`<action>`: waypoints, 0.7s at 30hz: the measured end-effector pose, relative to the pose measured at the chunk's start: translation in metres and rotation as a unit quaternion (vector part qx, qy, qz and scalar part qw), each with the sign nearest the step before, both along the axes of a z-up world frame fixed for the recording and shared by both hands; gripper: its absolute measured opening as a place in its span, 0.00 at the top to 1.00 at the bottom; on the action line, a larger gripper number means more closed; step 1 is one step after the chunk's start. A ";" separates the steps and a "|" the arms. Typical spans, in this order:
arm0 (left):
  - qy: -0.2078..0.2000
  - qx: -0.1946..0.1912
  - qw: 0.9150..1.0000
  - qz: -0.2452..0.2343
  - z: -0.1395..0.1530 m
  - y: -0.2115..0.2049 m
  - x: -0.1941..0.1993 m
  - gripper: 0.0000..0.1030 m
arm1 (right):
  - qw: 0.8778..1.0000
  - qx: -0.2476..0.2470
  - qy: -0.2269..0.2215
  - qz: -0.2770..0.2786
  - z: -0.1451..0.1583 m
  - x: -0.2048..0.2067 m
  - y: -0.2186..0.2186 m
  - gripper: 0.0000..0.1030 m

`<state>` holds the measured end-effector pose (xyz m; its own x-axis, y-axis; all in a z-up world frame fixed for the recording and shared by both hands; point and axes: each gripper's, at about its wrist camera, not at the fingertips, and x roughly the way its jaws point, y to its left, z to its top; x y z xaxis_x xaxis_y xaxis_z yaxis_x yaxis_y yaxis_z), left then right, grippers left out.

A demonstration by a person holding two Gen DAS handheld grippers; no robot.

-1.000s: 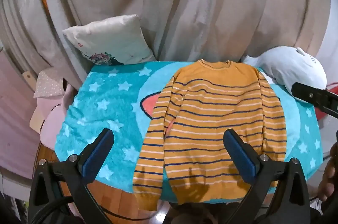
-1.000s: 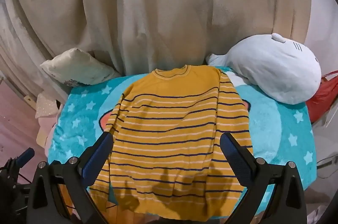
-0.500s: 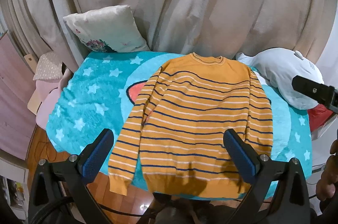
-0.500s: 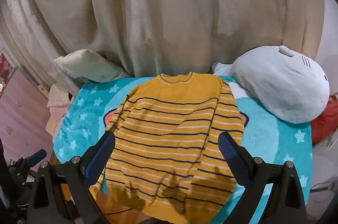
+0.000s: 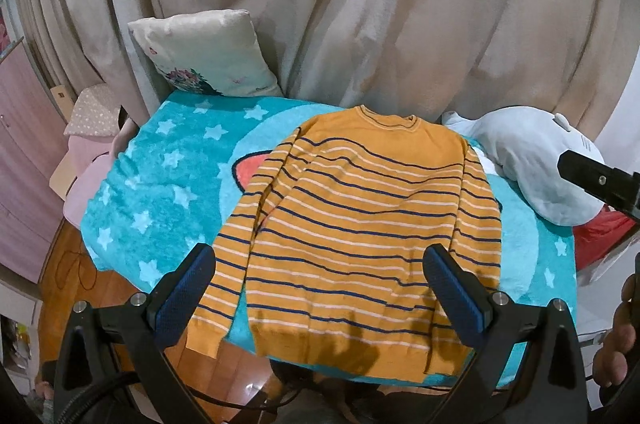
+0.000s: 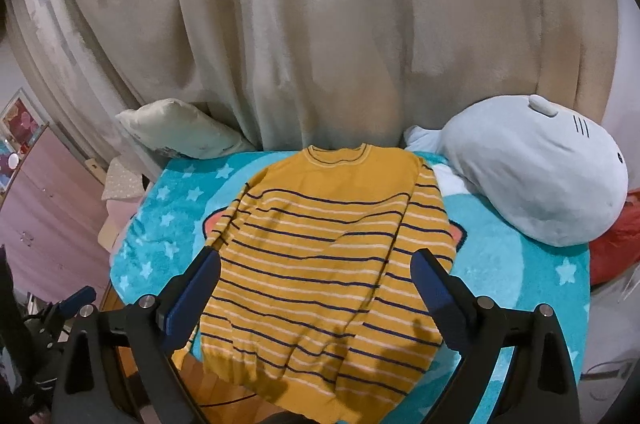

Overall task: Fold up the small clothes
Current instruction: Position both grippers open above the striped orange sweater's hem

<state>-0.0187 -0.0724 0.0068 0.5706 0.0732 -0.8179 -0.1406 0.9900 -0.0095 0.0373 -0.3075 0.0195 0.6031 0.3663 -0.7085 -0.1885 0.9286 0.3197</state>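
An orange sweater with navy and white stripes (image 5: 360,224) lies flat and face up on a turquoise star blanket (image 5: 168,175), collar at the far side, hem over the near edge. Both sleeves lie along its sides. It also shows in the right wrist view (image 6: 328,256) on the blanket (image 6: 520,276). My left gripper (image 5: 320,288) is open and empty, above the sweater's hem. My right gripper (image 6: 316,292) is open and empty, above the sweater's lower half. Part of the right gripper shows at the right edge of the left wrist view (image 5: 600,179).
A cream pillow (image 5: 204,51) stands at the blanket's far left. A pale blue plush seal (image 6: 536,175) lies at the far right, with something red (image 6: 616,240) beside it. A beige curtain (image 6: 320,43) hangs behind. Wooden floor (image 5: 68,264) shows at the lower left.
Both grippers have risen and pulled back a little, so the sweater looks smaller and lower in both views. The sweater has not moved. Both jaws stay open.
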 end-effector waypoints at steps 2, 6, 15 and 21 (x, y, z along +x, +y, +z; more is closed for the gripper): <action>-0.002 0.005 1.000 -0.005 0.001 -0.004 -0.001 0.00 | 1.000 0.006 0.001 0.006 0.001 0.000 0.001 0.05; 0.000 0.011 1.000 -0.014 0.000 -0.007 0.001 0.00 | 1.000 -0.002 0.002 0.003 -0.003 0.001 0.000 0.05; 0.010 0.014 0.999 -0.027 -0.002 -0.007 0.008 0.00 | 1.000 0.005 0.015 -0.004 -0.008 0.012 0.006 0.06; 0.019 0.019 0.999 -0.044 -0.004 0.006 0.020 0.00 | 0.999 0.009 0.017 -0.026 -0.009 0.015 0.013 0.08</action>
